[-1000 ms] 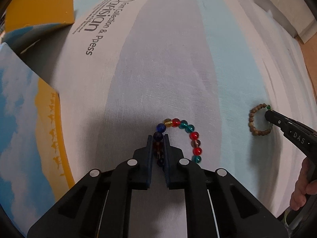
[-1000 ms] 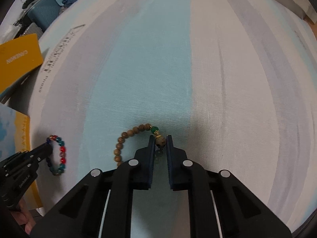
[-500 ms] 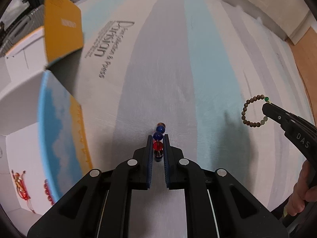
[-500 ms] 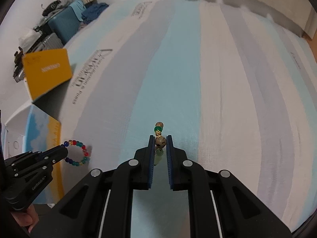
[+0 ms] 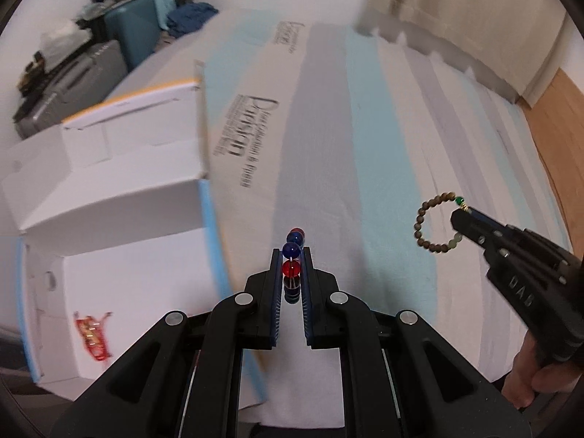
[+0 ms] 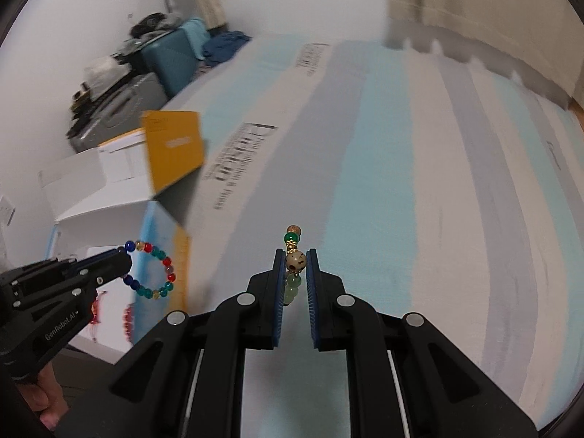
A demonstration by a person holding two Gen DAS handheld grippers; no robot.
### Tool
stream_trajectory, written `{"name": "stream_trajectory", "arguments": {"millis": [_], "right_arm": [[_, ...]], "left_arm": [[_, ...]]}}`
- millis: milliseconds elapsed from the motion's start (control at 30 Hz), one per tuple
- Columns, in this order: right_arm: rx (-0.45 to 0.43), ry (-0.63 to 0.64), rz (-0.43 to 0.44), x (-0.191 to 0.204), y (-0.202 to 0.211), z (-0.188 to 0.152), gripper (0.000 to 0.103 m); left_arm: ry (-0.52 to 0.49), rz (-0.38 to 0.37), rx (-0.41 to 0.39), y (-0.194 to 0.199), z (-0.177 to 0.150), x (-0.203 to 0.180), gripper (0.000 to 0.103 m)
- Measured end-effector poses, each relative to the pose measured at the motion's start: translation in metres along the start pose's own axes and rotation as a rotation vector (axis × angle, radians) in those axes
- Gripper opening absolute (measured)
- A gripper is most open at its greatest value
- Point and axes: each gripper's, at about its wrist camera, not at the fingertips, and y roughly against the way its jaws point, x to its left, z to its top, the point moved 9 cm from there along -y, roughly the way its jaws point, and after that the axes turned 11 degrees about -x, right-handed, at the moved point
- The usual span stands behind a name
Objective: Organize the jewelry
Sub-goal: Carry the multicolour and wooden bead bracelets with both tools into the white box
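Both bracelets have come up off the striped mattress (image 5: pixel 365 146) since a second ago, the left gripper (image 5: pixel 292 255) clamped on the coloured glass-bead bracelet (image 6: pixel 153 270) and the right gripper (image 6: pixel 295 261) on the wooden-bead bracelet (image 5: pixel 434 222), probably to carry them clear to the open white box (image 5: pixel 120 255).

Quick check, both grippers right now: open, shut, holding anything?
Left gripper: shut on the multicoloured glass-bead bracelet, held in the air.
Right gripper: shut on the wooden-bead bracelet, held in the air.
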Motion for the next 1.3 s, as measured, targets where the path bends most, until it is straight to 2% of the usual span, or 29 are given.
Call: {"name": "stream_trajectory", "arguments": {"millis": [233,500,633,833,1067,1300], "right_arm": [[-0.014,0.066,0.087,0.096,0.012,0.004,0.010],[0.021,0.150,0.204,0.218,0.013,-0.020,0.010],[0.058,0.188,0.229,0.257,0.004,-0.037,0.010],[0.143,0.212,0.214,0.281,-0.024,-0.066,0.010],[0.249,0.197,0.164,0.273,-0.061,-0.102,0.010],[0.297,0.191,0.138,0.266,-0.080,-0.121,0.010]], "left_arm": [[0.047,0.084,-0.028,0.042,-0.005,0.080,0.009],[0.131,0.178,0.017,0.073,-0.043,0.189,0.009],[0.180,0.197,0.047,0.079,-0.068,0.232,0.009],[0.223,0.208,0.093,0.071,-0.097,0.262,0.009],[0.229,0.191,0.150,0.047,-0.117,0.272,0.009],[0.214,0.190,0.195,0.024,-0.132,0.274,0.009]]}}
